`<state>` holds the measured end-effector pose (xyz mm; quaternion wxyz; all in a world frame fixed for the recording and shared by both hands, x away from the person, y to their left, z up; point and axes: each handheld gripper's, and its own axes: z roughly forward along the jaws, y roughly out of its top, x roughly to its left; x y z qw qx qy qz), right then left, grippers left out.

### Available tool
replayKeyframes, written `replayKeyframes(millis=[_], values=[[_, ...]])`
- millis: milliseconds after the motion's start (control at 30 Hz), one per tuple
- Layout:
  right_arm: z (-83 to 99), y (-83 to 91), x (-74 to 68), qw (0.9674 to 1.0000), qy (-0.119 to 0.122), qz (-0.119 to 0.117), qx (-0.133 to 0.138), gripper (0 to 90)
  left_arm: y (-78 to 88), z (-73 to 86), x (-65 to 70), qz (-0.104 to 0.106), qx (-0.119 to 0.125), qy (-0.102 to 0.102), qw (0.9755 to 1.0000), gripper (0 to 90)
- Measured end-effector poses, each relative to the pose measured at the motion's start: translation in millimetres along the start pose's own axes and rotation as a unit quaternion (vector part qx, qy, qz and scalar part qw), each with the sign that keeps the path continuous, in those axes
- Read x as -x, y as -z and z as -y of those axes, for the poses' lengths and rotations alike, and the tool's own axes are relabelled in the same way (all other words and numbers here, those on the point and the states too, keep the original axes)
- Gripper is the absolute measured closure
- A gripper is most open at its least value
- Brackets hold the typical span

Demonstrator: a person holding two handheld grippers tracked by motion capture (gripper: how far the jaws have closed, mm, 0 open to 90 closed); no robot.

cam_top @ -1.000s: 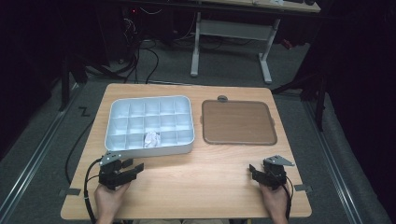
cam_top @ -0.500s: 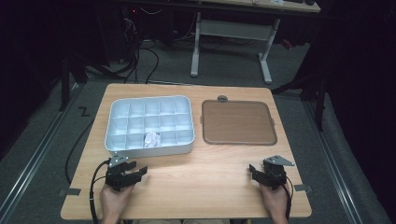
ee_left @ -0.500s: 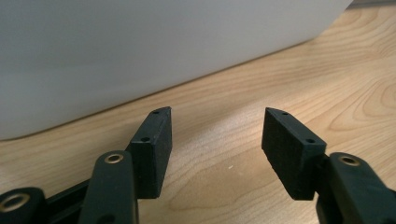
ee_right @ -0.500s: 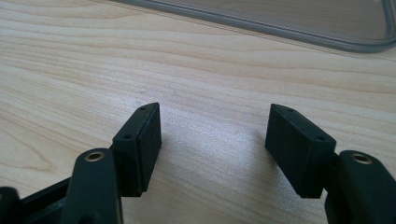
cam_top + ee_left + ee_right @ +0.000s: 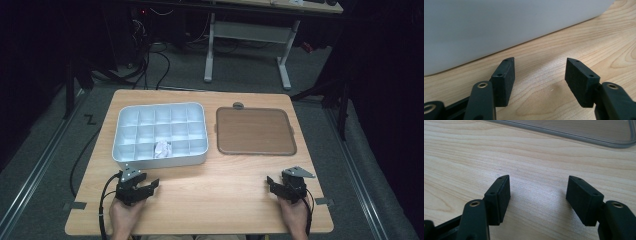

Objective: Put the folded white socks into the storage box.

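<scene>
My left gripper [image 5: 142, 180] rests low over the wooden table [image 5: 220, 195], just in front of the near wall of the white compartment tray [image 5: 160, 161]. Its jaws stand open and have just been opening a little more, with nothing between them [image 5: 539, 62]. The tray's white wall [image 5: 499, 25] rises right ahead of them. A crumpled white piece [image 5: 163, 149] lies in one near-row compartment. My right gripper [image 5: 284, 179] sits at the table's near right, open and empty [image 5: 539, 180], a short way before the brown flat tray [image 5: 255, 131], whose rim [image 5: 574, 132] lies ahead.
A small grey round knob [image 5: 238, 105] lies behind the brown tray. Bare wood stretches between the two hands along the front edge. Beyond the table stand a desk frame [image 5: 247, 30] and cables [image 5: 150, 60] on the floor.
The left hand has sunk toward the table and shifted slightly right, in front of the white tray. The right hand has kept still.
</scene>
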<state>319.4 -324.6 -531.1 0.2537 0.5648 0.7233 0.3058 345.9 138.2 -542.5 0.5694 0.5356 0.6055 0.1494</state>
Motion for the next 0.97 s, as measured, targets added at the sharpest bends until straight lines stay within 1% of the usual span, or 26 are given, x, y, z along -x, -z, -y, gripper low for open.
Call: replayKeyframes(millis=[33,133,167,300,400,567,700,733,967], values=[[0.0,0.0,0.0,1.0000,0.000,0.000,0.000,36.6,-0.2,0.1,0.1,-0.001,0.000,-0.001,1.0000,41.3],[0.0,0.0,0.0,1.0000,0.000,0.000,0.000,36.6,-0.9,-0.4,0.3,-0.001,0.003,0.005,1.0000,40.6],[0.0,0.0,0.1,1.0000,0.000,0.000,0.000,36.6,-1.0,-0.2,0.5,-0.002,0.003,0.004,1.0000,40.5],[0.0,0.0,-0.1,1.0000,0.000,0.000,0.000,36.5,-2.2,2.4,3.0,-0.009,0.005,-0.011,0.9999,40.0],[0.0,0.0,-0.1,1.0000,0.000,0.000,0.000,36.5,-2.8,4.5,4.7,-0.013,0.003,-0.026,0.9996,39.2],[0.0,0.0,-0.1,1.0000,0.000,0.000,0.000,36.5,-4.1,7.2,7.4,-0.017,0.005,-0.040,0.9991,38.3],[0.0,-0.1,-0.1,1.0000,0.000,0.000,0.000,36.5,-5.7,10.8,10.0,-0.025,0.004,-0.064,0.9976,37.9],[0.0,0.0,-0.1,1.0000,-0.001,0.000,0.000,36.6,-6.0,11.5,10.6,-0.025,0.004,-0.067,0.9974,37.6],[0.0,0.0,-0.1,1.0000,-0.001,0.000,0.000,36.5,-6.2,11.4,10.8,-0.025,0.003,-0.066,0.9975,36.7]])
